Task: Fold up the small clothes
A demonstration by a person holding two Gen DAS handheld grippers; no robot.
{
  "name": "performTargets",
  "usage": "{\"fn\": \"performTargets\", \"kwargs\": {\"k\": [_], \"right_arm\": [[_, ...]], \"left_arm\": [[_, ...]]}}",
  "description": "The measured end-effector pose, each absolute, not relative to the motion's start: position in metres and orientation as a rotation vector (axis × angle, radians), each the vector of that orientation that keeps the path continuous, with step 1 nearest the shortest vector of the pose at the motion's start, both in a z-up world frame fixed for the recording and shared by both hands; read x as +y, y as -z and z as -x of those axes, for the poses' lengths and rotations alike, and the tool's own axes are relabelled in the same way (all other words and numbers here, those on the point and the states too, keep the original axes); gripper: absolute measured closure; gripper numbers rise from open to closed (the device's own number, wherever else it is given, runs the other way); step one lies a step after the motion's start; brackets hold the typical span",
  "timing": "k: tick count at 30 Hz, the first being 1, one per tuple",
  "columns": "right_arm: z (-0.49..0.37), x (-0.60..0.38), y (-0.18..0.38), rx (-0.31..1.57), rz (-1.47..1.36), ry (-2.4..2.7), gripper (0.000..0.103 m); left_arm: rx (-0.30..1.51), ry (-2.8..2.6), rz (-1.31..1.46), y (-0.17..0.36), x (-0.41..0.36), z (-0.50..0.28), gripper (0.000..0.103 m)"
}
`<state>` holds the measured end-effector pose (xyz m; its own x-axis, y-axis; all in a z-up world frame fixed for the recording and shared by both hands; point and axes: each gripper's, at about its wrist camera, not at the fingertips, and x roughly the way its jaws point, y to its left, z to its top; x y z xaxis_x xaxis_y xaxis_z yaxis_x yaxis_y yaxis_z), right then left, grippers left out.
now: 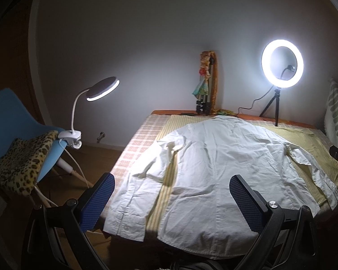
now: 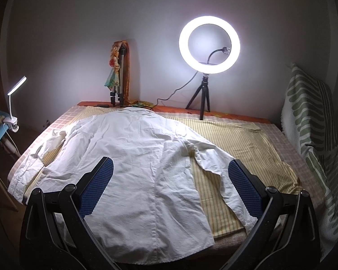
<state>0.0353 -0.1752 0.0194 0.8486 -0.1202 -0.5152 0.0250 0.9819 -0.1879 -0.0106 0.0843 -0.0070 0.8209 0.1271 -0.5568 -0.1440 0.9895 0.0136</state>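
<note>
Lying flat, back up, sleeves spread on the yellow striped cloth [image 2: 236,139], the wrinkled white cotton shirt [image 2: 135,148] shows no fold yet. Left gripper [image 1: 172,196] and right gripper [image 2: 171,189] hover above its hem, jaws apart, empty; all folding remains.

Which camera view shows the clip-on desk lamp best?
The left wrist view: the clip-on desk lamp appears large, with head, neck and clamp on the blue chair. In the right wrist view it is small, at the left edge.

White shirt [image 1: 214,164] lies spread beneath the gaping left tongs [image 1: 172,200].
</note>
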Motion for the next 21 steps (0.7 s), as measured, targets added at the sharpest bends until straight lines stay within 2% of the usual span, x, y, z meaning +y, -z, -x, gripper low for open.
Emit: {"fn": "performTargets", "kwargs": {"k": [4, 8, 12, 17, 21], "right_arm": [[-0.049, -0.158, -0.018, 0.552, 0.177, 0.019, 0.000], [-0.065, -0.139, -0.015, 0.547, 0.183, -0.045, 0.000], [-0.083, -0.118, -0.011, 0.529, 0.176, -0.138, 0.000], [-0.120, -0.098, 0.000, 0.590, 0.093, -0.277, 0.000], [-0.143, -0.089, 0.015, 0.660, 0.029, -0.344, 0.000]], "left_arm": [[0.606, -0.188, 0.050, 0.016, 0.113, 0.012, 0.002], [0.618, -0.211, 0.066, 0.029, 0.145, 0.013, 0.011], [0.650, -0.216, 0.112, 0.050, 0.177, 0.009, 0.011], [0.741, -0.206, 0.209, 0.088, 0.214, -0.005, 0.029], [0.814, -0.198, 0.311, 0.125, 0.236, -0.016, 0.036]]}}
